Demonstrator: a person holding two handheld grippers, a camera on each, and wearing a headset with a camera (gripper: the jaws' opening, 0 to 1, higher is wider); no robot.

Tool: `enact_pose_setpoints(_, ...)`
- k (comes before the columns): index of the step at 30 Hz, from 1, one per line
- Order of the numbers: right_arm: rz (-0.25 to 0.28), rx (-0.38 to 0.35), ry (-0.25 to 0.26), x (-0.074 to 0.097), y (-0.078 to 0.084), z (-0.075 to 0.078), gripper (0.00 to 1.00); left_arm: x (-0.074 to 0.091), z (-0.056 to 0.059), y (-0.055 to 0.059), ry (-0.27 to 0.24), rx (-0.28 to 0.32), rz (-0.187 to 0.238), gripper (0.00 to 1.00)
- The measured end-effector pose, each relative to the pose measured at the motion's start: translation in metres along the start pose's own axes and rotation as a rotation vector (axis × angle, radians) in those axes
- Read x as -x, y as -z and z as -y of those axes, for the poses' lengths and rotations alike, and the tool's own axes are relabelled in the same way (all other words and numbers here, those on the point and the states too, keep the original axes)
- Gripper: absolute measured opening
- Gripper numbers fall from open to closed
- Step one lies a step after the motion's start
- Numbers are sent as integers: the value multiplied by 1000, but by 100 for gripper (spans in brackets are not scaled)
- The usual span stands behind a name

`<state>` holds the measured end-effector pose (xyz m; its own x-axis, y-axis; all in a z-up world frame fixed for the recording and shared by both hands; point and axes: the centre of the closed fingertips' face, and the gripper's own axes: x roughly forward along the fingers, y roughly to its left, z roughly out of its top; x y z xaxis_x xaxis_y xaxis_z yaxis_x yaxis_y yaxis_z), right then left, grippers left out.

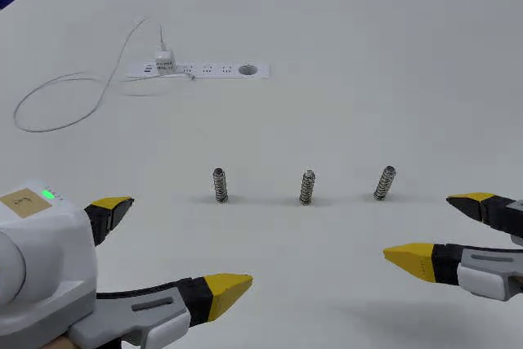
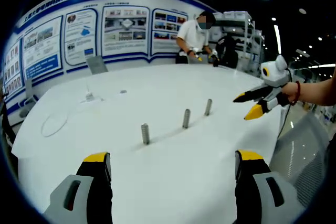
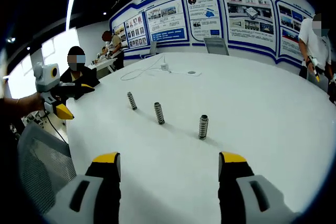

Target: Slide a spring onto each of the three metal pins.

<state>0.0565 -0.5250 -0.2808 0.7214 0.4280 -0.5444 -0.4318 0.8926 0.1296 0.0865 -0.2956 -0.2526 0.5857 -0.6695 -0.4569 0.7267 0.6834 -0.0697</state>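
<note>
**On the table [image 1: 368,55]: three springs standing, both claws empty**

Across the middle of the table a row of three coil springs is seen in the head view, well apart from one another: left spring [image 1: 221,185], middle spring [image 1: 307,188], right spring [image 1: 385,183]. Each is judged to be seated over its pin, though the pins cannot be told from the coils.

- Step in hand: the loading is judged done.
- The left claw [image 1: 181,243] and right claw [image 1: 422,226] are held short of the row, jaws spread wide, nothing gripped.
- Next move: only a check is judged to be called for. The right spring appears to lean slightly, so any touch must be light or it may be toppled.

Writing:
- A tan sticker [image 1: 24,202] on the left claw's body carries a mark too faint to be read.
- Characters on the blue wall boards [image 2: 126,27] are too small to be read.
- No brand is made out on the power strip [image 1: 204,69].
</note>
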Motion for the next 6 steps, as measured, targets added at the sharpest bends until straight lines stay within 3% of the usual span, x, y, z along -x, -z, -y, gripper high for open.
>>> enact_pose_setpoints(2, -7, 17, 5, 1, 3, -1, 79, 1, 0, 1, 0, -4, -1, 100)
enact_pose_setpoints(6, 19, -25, 1, 3, 2, -2, 79, 1, 0, 2, 0, 1, -4, 100)
